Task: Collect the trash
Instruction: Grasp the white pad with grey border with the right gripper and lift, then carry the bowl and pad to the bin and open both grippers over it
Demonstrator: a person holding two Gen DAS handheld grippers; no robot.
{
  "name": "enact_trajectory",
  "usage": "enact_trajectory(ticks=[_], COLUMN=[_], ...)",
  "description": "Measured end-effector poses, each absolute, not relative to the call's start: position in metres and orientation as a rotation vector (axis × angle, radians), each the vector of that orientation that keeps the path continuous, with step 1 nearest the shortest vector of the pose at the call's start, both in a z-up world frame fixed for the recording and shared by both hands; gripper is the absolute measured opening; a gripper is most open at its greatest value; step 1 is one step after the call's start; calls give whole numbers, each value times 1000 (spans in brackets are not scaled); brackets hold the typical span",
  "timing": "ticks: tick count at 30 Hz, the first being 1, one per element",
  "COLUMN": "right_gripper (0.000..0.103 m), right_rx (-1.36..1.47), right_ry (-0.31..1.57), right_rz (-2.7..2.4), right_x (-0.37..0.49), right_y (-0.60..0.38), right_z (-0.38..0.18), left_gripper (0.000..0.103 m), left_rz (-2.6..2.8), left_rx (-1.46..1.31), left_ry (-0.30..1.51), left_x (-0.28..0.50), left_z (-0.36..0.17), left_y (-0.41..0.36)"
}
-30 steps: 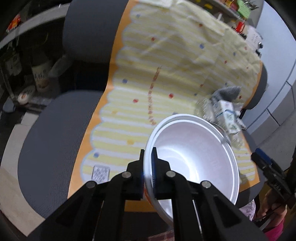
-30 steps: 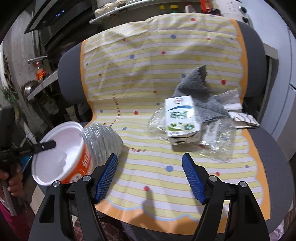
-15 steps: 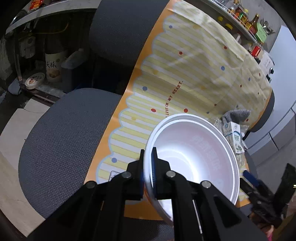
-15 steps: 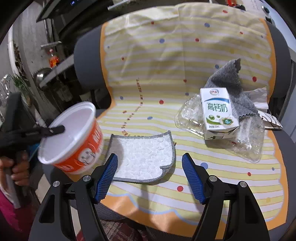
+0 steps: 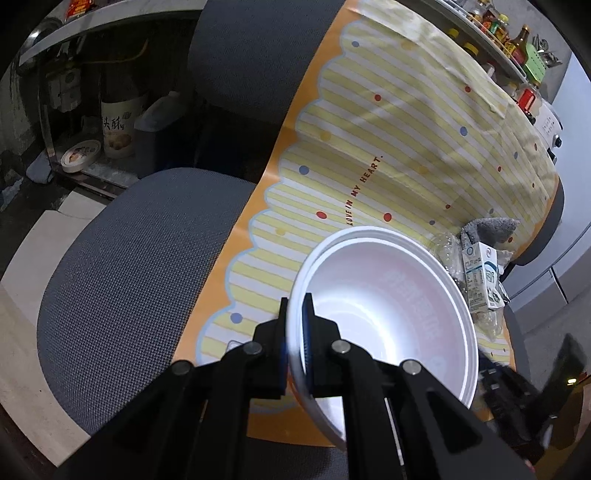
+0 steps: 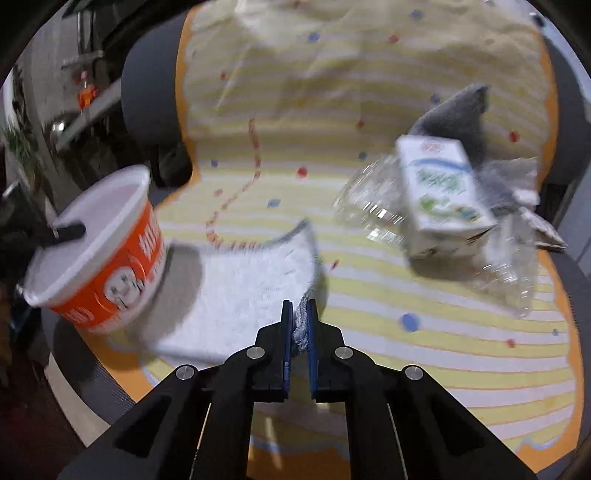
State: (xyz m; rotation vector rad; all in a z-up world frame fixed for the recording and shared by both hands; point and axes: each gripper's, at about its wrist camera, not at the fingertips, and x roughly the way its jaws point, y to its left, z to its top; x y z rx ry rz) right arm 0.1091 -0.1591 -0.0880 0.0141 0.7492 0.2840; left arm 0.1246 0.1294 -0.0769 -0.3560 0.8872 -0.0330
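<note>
My left gripper (image 5: pixel 297 325) is shut on the rim of an empty orange and white noodle cup (image 5: pixel 391 306), held above the front left of the seat; the cup also shows in the right wrist view (image 6: pixel 99 251). My right gripper (image 6: pixel 300 325) is shut on the edge of a white cloth with a grey border (image 6: pixel 251 288) that lies on the yellow striped sheet (image 6: pixel 369 92). A milk carton (image 6: pixel 439 192) lies on a crushed clear plastic bottle (image 6: pixel 509 273) at the right, with a grey cloth (image 6: pixel 458 118) behind it.
The sheet covers a grey office chair (image 5: pixel 122 266). Bottles and a round tub (image 5: pixel 79 157) stand on a low shelf at the far left. A counter with jars (image 5: pixel 509 33) runs behind the chair back. Paper scraps (image 6: pixel 543 229) lie at the right edge.
My right gripper moved forward and down and shut on the white cloth's edge; it was open before. The left gripper has kept hold of the cup and drawn slightly left.
</note>
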Motion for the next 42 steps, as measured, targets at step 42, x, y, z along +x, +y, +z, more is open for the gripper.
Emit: enact_trajectory(ticks=[42], right_gripper=[6], right_rx=[449], right_ry=[426], right_rz=[-683], right_x=[-243], right_y=[-532], right_z=[-18], left_gripper=[5], left_rz=[-1105], left_rx=[221], left_ry=[1020], left_x=[-19], left_z=[-121], left_y=[-422])
